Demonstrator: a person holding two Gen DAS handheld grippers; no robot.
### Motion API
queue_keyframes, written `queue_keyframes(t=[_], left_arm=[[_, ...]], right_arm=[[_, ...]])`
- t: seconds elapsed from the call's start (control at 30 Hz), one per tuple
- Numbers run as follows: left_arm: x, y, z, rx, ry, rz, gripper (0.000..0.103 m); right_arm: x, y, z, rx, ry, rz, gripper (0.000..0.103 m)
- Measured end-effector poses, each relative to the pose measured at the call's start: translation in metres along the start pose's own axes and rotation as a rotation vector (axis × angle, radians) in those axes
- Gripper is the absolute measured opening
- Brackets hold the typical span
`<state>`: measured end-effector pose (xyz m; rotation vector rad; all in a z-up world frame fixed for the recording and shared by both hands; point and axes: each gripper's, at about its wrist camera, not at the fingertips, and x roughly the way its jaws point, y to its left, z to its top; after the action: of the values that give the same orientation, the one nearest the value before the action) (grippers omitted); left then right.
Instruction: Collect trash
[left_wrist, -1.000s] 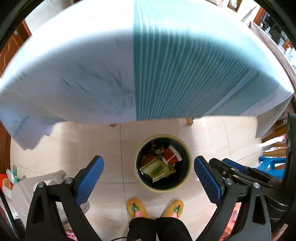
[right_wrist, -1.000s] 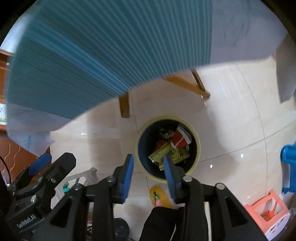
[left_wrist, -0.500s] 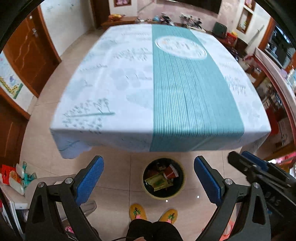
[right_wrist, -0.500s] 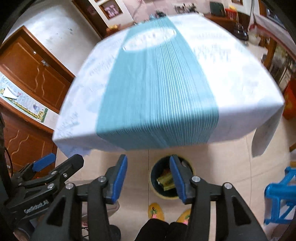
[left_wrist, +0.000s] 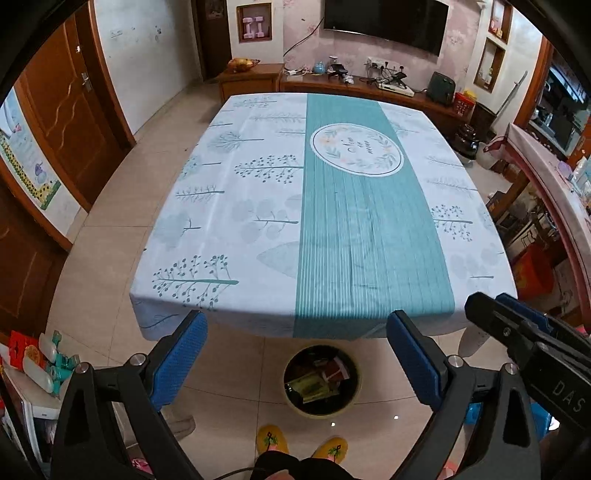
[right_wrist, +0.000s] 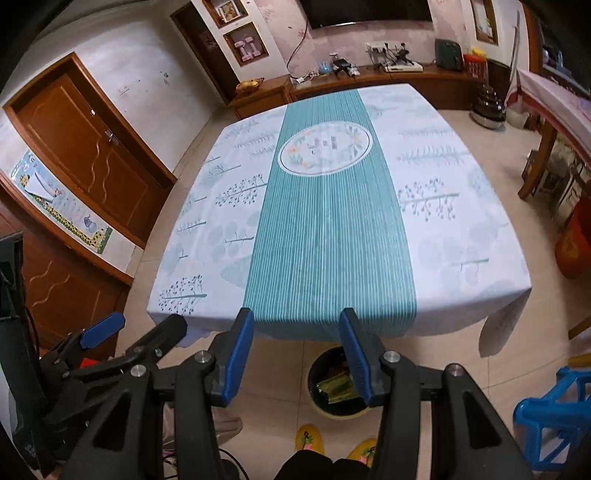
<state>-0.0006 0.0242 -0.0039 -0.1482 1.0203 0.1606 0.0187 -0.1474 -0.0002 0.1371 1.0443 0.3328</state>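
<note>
A round yellow-rimmed bin (left_wrist: 320, 379) stands on the floor at the table's near edge, holding several wrappers and a red and white carton. It also shows in the right wrist view (right_wrist: 334, 387), partly behind a finger. My left gripper (left_wrist: 295, 362) is wide open and empty, held above the bin. My right gripper (right_wrist: 297, 354) is open and empty, also above the bin. The table (left_wrist: 332, 206) wears a white and teal cloth with nothing on it.
The right gripper's body shows at the right of the left wrist view (left_wrist: 532, 347). A blue plastic stool (right_wrist: 554, 417) stands right of the bin. My slippered feet (left_wrist: 303, 445) are just before the bin. A cabinet (left_wrist: 351, 85) lines the far wall.
Both grippers have risen and tilted up from looking down into the bin to facing across the bare tabletop. Both have stayed open and empty.
</note>
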Motion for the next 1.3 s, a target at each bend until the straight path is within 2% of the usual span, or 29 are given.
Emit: queue_keyframes(t=[0.37, 1.3], left_arm=[[-0.003, -0.001, 0.011, -0.014, -0.018, -0.005, 0.096], [-0.004, -0.005, 0.012, 0.016, -0.021, -0.007, 0.096]], right_arm=[[-0.004, 0.001, 0.005, -0.013, 0.0, -0.022, 0.049], [-0.009, -0.003, 0.003, 0.006, -0.02, -0.029, 0.049]])
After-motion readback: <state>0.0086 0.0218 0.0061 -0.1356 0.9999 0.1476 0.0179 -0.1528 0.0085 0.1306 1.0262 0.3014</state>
